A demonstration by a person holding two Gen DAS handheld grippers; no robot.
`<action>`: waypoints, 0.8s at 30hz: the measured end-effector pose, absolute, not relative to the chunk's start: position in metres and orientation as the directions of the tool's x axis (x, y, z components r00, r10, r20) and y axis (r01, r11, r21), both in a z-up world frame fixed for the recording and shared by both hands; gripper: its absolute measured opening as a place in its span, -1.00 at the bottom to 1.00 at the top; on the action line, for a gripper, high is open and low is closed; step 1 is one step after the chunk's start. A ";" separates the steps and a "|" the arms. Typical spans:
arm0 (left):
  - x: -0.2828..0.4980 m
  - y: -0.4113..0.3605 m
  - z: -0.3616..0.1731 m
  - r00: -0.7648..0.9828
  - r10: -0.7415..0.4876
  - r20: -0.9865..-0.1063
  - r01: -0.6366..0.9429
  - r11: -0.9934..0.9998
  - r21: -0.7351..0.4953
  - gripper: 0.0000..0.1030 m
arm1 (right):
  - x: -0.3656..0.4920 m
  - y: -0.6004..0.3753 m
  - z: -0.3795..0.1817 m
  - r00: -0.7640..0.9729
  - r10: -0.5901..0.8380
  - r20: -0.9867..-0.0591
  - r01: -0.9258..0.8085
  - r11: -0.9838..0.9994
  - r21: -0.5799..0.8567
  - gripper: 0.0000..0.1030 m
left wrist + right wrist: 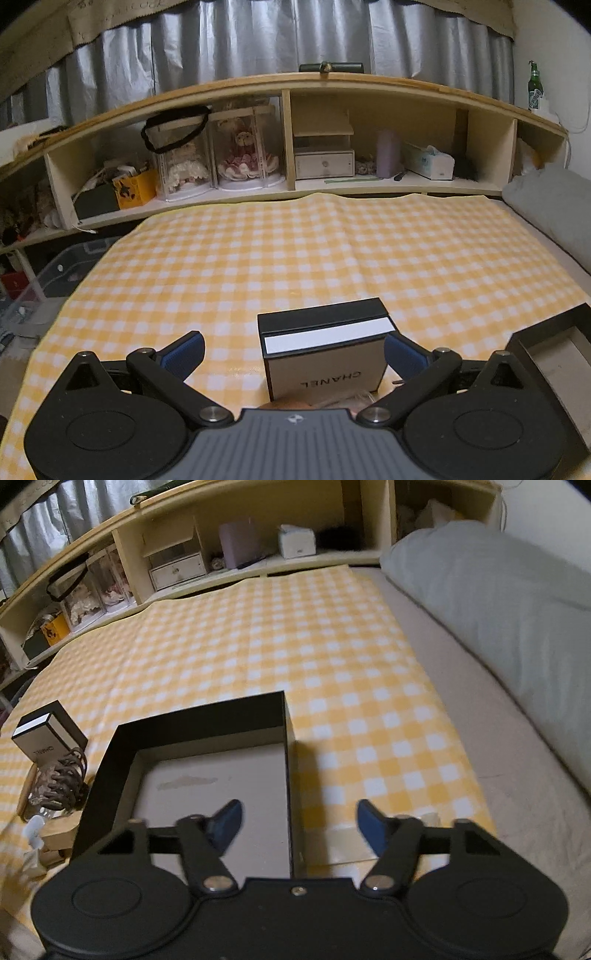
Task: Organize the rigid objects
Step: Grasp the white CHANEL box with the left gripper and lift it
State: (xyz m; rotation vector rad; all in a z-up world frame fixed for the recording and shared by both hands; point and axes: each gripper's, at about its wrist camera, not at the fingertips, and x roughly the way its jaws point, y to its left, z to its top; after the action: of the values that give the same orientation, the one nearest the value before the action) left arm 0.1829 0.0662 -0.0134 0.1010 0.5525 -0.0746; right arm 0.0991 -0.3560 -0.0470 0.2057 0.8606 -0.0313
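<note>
A small beige box with a black top and a white stripe (325, 350) stands on the yellow checked cloth (295, 258), between the fingers of my left gripper (293, 339). That gripper is open: its right pad (404, 356) is close beside the box and its left pad is well clear. An open black box with a pale floor (207, 775) lies under my right gripper (297, 814). The jaws of this gripper stand apart on either side of the black box's right wall (290, 746), with the pads not touching it. The small box (48, 734) stands to the black box's left.
A brown claw clip (62, 779) and wooden pieces (55, 834) lie left of the black box (546, 343). A flat cream card (347, 845) lies to its right. A wooden shelf (288, 184) with dolls and a tissue box lines the far side. A grey pillow (498, 590) lies at the right.
</note>
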 end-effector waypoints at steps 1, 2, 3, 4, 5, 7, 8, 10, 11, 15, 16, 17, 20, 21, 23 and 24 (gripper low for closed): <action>0.187 0.068 -0.016 0.846 -0.047 -0.531 0.101 0.992 0.073 0.95 | 0.101 -0.356 -0.047 0.648 0.062 -0.759 0.105 0.980 0.170 0.05; 0.193 0.070 -0.019 0.842 -0.050 -0.537 0.101 0.993 0.066 0.94 | 0.103 -0.355 -0.049 0.639 0.064 -0.766 0.101 0.981 0.166 0.01; 0.197 0.072 -0.023 0.836 -0.054 -0.546 0.100 0.994 0.054 0.94 | 0.105 -0.354 -0.050 0.630 0.060 -0.775 0.101 0.982 0.158 0.01; 0.201 0.075 -0.027 0.828 -0.063 -0.558 0.101 0.994 0.038 0.92 | 0.107 -0.353 -0.052 0.620 0.056 -0.783 0.101 0.983 0.151 -0.01; 0.205 0.077 -0.032 0.818 -0.074 -0.570 0.105 0.994 0.022 0.85 | 0.108 -0.353 -0.055 0.608 0.055 -0.792 0.101 0.984 0.147 -0.06; 0.211 0.080 -0.042 0.798 -0.098 -0.595 0.124 0.992 0.003 0.74 | 0.110 -0.352 -0.058 0.585 0.062 -0.809 0.097 0.985 0.146 -0.31; 0.214 0.081 -0.045 0.794 -0.107 -0.598 0.131 0.991 -0.003 0.66 | 0.111 -0.351 -0.060 0.575 0.065 -0.815 0.093 0.985 0.143 -0.48; 0.217 0.081 -0.048 0.791 -0.132 -0.597 0.151 0.988 -0.019 0.57 | 0.113 -0.349 -0.062 0.557 0.068 -0.828 0.087 0.986 0.140 -0.65; 0.218 0.081 -0.049 0.792 -0.150 -0.592 0.164 0.986 -0.030 0.50 | 0.113 -0.349 -0.064 0.552 0.074 -0.831 0.081 0.987 0.142 -0.75; 0.221 0.077 -0.050 0.790 -0.205 -0.578 0.198 0.977 -0.077 0.41 | 0.115 -0.344 -0.065 0.539 0.058 -0.840 0.062 0.992 0.108 -0.79; 0.220 0.075 -0.050 0.781 -0.226 -0.583 0.210 0.973 -0.096 0.35 | 0.115 -0.344 -0.064 0.539 0.057 -0.840 0.061 0.992 0.107 -0.79; 0.220 0.073 -0.050 0.771 -0.245 -0.588 0.225 0.968 -0.107 0.33 | 0.115 -0.344 -0.064 0.539 0.057 -0.840 0.061 0.992 0.107 -0.79; 0.213 0.060 -0.048 0.727 -0.324 -0.605 0.314 0.941 -0.126 0.33 | 0.115 -0.345 -0.064 0.540 0.061 -0.840 0.061 0.992 0.111 -0.79; 0.210 0.053 -0.047 0.710 -0.350 -0.612 0.355 0.927 -0.119 0.33 | 0.115 -0.345 -0.064 0.540 0.060 -0.840 0.060 0.992 0.110 -0.79; 0.204 0.039 -0.047 0.690 -0.362 -0.627 0.420 0.906 -0.061 0.33 | 0.115 -0.345 -0.064 0.539 0.060 -0.840 0.059 0.992 0.109 -0.79; 0.200 0.031 -0.046 0.694 -0.342 -0.634 0.443 0.897 0.002 0.33 | 0.115 -0.345 -0.064 0.539 0.059 -0.840 0.058 0.993 0.107 -0.79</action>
State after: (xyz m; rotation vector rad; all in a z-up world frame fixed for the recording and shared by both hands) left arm 0.2005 0.0311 -0.0463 0.1591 0.6737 -0.4398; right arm 0.1150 -0.3446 -0.0637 0.1275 1.0022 0.0009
